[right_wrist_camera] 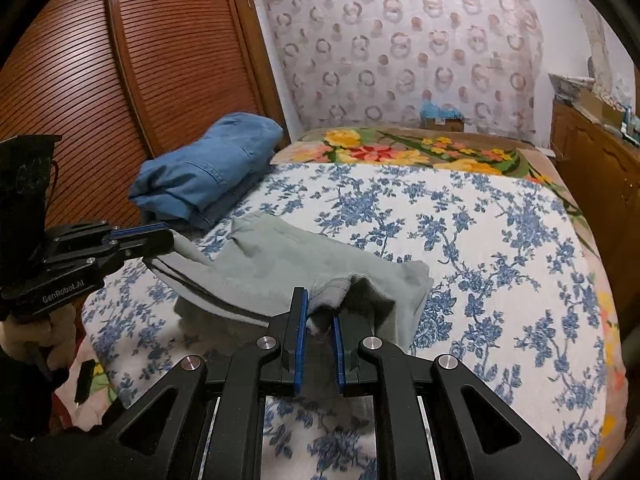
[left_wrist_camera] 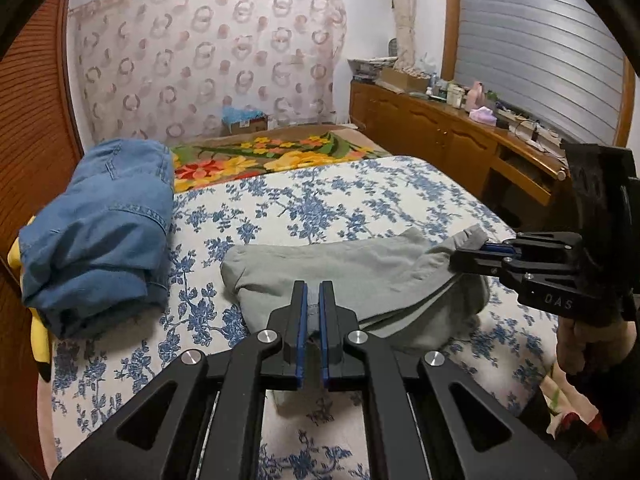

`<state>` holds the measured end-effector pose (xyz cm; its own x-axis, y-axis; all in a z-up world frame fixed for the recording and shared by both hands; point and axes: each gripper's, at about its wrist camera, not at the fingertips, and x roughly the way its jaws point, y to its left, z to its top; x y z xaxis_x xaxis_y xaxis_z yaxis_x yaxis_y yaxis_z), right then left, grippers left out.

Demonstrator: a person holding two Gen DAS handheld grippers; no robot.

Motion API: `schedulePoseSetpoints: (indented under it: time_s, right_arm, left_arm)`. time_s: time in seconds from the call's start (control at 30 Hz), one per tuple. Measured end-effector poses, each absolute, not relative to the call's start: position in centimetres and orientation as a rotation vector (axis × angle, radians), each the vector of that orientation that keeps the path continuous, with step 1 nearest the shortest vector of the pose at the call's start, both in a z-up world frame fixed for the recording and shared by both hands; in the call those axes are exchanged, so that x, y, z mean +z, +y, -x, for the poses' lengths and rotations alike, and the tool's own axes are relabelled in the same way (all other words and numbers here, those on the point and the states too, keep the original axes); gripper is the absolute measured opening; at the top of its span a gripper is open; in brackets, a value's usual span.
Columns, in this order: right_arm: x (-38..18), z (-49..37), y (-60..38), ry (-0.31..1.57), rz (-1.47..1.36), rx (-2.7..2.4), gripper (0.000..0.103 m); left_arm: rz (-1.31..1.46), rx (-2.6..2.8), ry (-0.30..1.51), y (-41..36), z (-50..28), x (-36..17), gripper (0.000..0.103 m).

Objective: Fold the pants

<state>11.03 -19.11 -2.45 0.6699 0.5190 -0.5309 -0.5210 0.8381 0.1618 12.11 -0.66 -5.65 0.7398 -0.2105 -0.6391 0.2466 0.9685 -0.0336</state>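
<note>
We see one bed (left_wrist_camera: pixel 340 196), its near edge cut off behind our tools, covered by a white quilt with blue flowers. A second, brighter floral blanket (left_wrist_camera: pixel 256 156) lies at the far end. Two garments rest on the bed: folded blue denim jeans (left_wrist_camera: pixel 100 224) at the left edge, partly hiding something yellow (left_wrist_camera: pixel 40 356) we cannot identify, and soft grey pants (right_wrist_camera: pixel 304 264) near us in the middle, doubled over. Our left gripper (left_wrist_camera: pixel 314 300) has its jaws closed on one pant edge; our right gripper (right_wrist_camera: pixel 320 312) pinches another bunched edge, lifting it.
</note>
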Motion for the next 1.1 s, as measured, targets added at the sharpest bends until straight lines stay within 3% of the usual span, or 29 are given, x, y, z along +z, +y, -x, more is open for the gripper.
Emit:
schedulePoseSetpoints:
  time_s: [0.17, 0.23, 0.37, 0.5, 1.1]
  right_arm:
    - [-2.6, -12.5, -18.7, 0.61, -0.002, 0.581, 0.011]
    - [-2.7, -12.7, -18.7, 0.616, -0.004, 0.58, 0.012]
    - [-2.8, -12.9, -18.6, 0.622, 0.016, 0.561, 0.02]
    - [-2.5, -12.8, -18.8, 0.618, 0.045, 0.53, 0.038]
    - [-6.6, -11.7, -19.5, 0.734, 0.116, 0.489, 0.046]
  left_arm:
    - [-0.036, -0.239, 0.712, -0.5, -12.9, -6.4, 0.006]
    - [-0.024, -0.24, 0.723, -0.4, -13.0, -6.6, 0.011]
    - [0.002, -0.259, 0.719, 0.1, -12.6, -6.8, 0.056]
    - [0.015, -0.262, 0.717, 0.4, -12.3, -7.1, 0.076]
    - [-0.005, -0.227, 0.878, 1.1, -13.4, -13.2, 0.077]
